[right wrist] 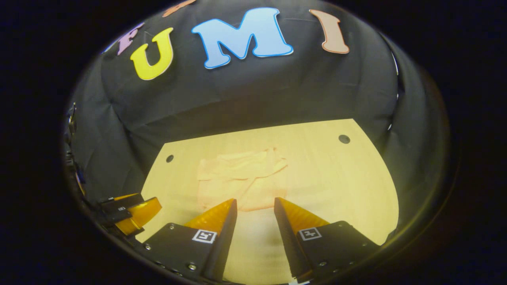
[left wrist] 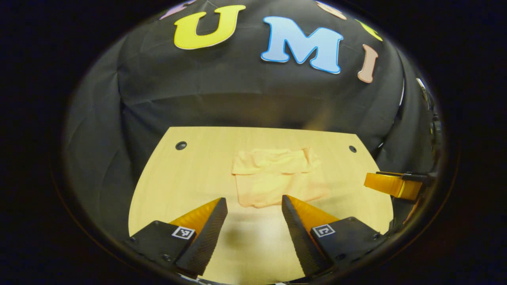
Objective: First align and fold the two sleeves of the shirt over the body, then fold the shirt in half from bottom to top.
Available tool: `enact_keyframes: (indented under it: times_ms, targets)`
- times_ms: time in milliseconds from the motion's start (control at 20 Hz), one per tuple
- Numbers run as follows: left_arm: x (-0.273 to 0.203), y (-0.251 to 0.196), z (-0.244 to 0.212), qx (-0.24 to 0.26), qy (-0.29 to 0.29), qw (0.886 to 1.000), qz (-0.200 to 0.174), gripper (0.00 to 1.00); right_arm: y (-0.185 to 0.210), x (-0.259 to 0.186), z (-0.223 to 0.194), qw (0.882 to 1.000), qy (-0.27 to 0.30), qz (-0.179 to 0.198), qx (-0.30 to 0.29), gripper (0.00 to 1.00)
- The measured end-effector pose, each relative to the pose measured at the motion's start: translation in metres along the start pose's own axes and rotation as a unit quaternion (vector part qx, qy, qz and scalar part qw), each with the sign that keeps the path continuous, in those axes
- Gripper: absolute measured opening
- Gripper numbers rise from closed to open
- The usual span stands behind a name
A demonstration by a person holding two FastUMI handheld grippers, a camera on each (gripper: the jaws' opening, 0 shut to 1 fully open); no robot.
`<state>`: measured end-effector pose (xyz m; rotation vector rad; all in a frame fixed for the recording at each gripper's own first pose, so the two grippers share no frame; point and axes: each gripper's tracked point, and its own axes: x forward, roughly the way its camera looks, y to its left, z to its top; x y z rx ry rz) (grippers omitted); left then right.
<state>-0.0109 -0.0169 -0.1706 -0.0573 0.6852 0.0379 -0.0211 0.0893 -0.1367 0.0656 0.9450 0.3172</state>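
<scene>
The shirt (left wrist: 275, 177) is seen lying compactly folded at the middle of the worktop (left wrist: 190, 174), apparently finished. Both the left hand-held gripper (left wrist: 253, 206) and the right hand-held gripper (right wrist: 255, 208) are held released and empty, raised near its front edge, likely for clearance.

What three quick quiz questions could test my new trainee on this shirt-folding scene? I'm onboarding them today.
1. True or false: the left gripper is clamped on the shirt.
2. What does the shirt rest on: A table, B chair, C floor?
3. How do the right gripper's fingers stand?

Key: 1 false, it is open and holds nothing; 2 A; 3 apart, nothing between them.
</scene>
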Motion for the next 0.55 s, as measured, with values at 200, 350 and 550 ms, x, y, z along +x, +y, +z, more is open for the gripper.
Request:
enact_keyframes:
  times_ms: [200,350,550]
  targets:
    - [-0.03,-0.008,-0.022,0.026,-0.017,1.0,0.001,0.92,0.009,-0.028,-0.014,1.0,-0.02,0.009,0.001,0.61]
    - [-0.051,-0.009,-0.031,0.038,-0.029,0.999,-0.002,0.92,0.013,-0.039,-0.027,1.0,-0.023,0.014,0.003,0.6]
    - [-0.06,-0.013,-0.039,0.042,-0.034,0.998,-0.012,0.92,0.018,-0.046,-0.038,1.0,-0.023,0.013,0.014,0.6]
